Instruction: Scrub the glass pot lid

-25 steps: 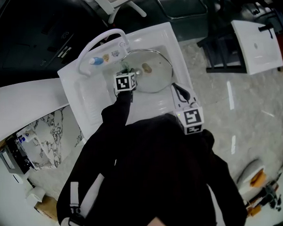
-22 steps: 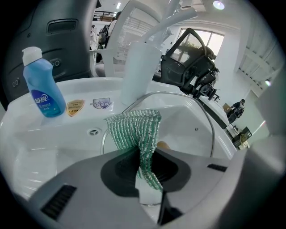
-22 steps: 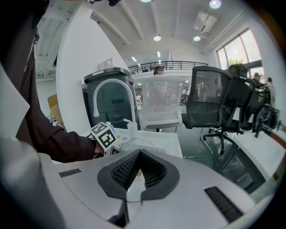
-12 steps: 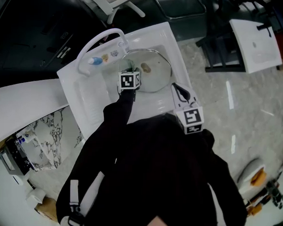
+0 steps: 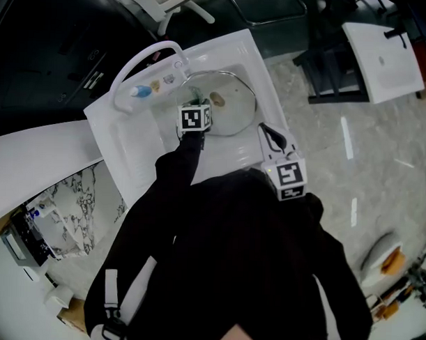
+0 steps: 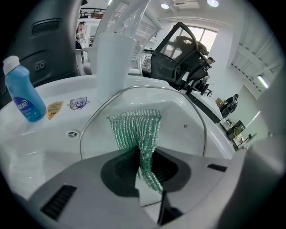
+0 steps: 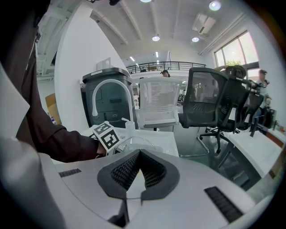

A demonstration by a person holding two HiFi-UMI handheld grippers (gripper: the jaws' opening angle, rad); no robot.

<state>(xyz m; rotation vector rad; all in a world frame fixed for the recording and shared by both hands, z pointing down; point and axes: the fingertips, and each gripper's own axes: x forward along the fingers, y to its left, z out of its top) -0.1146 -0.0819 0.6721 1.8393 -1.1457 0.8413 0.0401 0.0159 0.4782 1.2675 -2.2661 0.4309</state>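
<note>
Glass lid (image 5: pixel 236 112): in the basin of the white sink, just below the tap; rim sweeps a wide arc across the left gripper view.
Left claw (image 6: pixel 143 157): clenched on a green scrub cloth (image 6: pixel 134 125); cloth fans out past the jaws and lies against the lid's glass.
Right claw (image 7: pixel 139 154): jaws pressed together on the lid's near rim, a thin edge of glass caught between the pads; sits at the basin's front right corner in the head view.
Sink (image 5: pixel 126 145): white, with a flat ribbed ledge to the left of the basin.
Tap (image 5: pixel 136 62): white arch rising at the back left of the basin.
Blue bottle (image 6: pixel 22 100): upright on the sink's back ledge, near the foot of the tap, apart from the lid.
Dark sleeve (image 7: pixel 53 141): reaches across to the left claw's marker cube.
</note>
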